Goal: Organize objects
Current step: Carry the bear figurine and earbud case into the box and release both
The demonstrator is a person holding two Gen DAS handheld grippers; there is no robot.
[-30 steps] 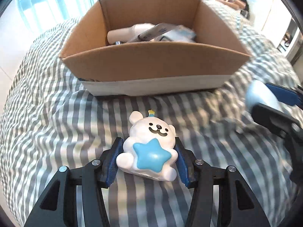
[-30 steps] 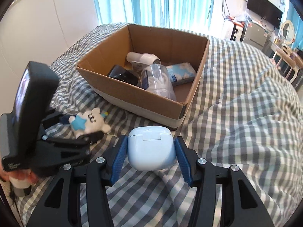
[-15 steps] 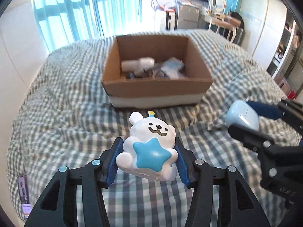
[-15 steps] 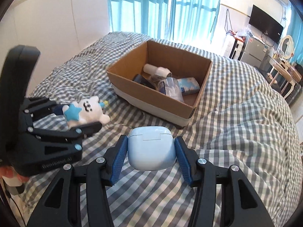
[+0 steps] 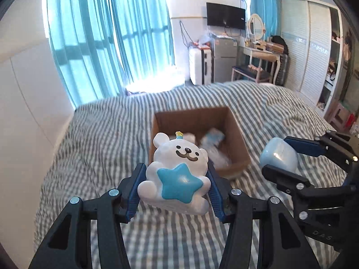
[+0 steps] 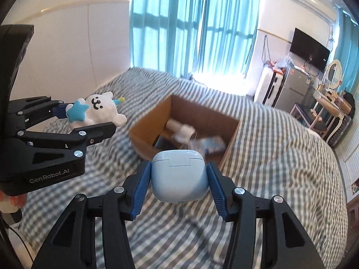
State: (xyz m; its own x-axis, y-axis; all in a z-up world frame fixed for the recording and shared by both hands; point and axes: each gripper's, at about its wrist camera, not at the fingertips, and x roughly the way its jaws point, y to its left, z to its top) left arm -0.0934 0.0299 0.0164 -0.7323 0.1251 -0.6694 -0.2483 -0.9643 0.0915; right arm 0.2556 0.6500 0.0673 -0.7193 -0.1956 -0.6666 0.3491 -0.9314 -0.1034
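The person is holding both tools up above the bed (image 5: 94, 134), each one carrying something. The left gripper (image 5: 174, 188) is clamping its jaws on the flanks of a white bear figurine (image 5: 177, 168) with a blue star on its belly, face up and toward the camera, so the blue pads (image 5: 134, 190) are pressing its widest, flattest part rather than the rounded head. The right gripper (image 6: 178, 177) is squeezing a pale blue earbud case (image 6: 178, 174) from either side, lid seam uppermost, which I'd guess is keeping the lid from popping open.

Ahead of both and lower down, an open cardboard box (image 6: 231, 143) is sitting on the checked bedding, blurred here, with a white cylinder-shaped thing, a dark flat item and a bluish packet already lying inside. That looks like the collecting place, so both loads are probably heading there. Neither is over the opening yet: the bear is hanging on the near-left side of the box, the case at its near edge. The two grippers are close side by side, so dropping one item at a time would seem wiser.
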